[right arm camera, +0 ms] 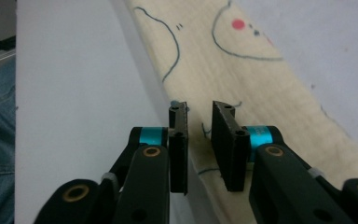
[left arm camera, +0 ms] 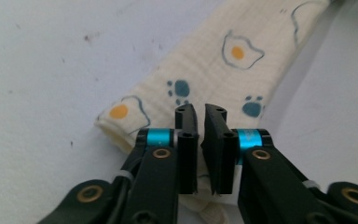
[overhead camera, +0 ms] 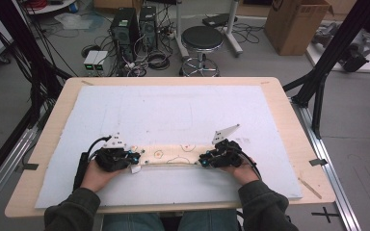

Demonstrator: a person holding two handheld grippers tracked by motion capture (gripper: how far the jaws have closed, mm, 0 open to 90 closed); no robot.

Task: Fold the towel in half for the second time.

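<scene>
White mat (overhead camera: 173,103) covered the table, and a folded cloth (overhead camera: 171,155) lay near its front edge. The left gripper (left arm camera: 199,116) and right gripper (right arm camera: 199,114) each had jaws a little apart over an end, holding nothing. If they slid away carelessly, a jaw could have snagged the cloth and messed up the fold.

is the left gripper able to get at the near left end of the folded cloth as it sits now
Probably yes: the left gripper sits right over that end of the folded cloth, jaws slightly parted, with nothing else on the white mat between them.

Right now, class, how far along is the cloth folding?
Done: the printed cloth lies folded into a narrow strip on the white mat. In hand: the left gripper and right gripper sit at its ends, jaws slightly apart. Left: probably folding the strip shorter.
</scene>
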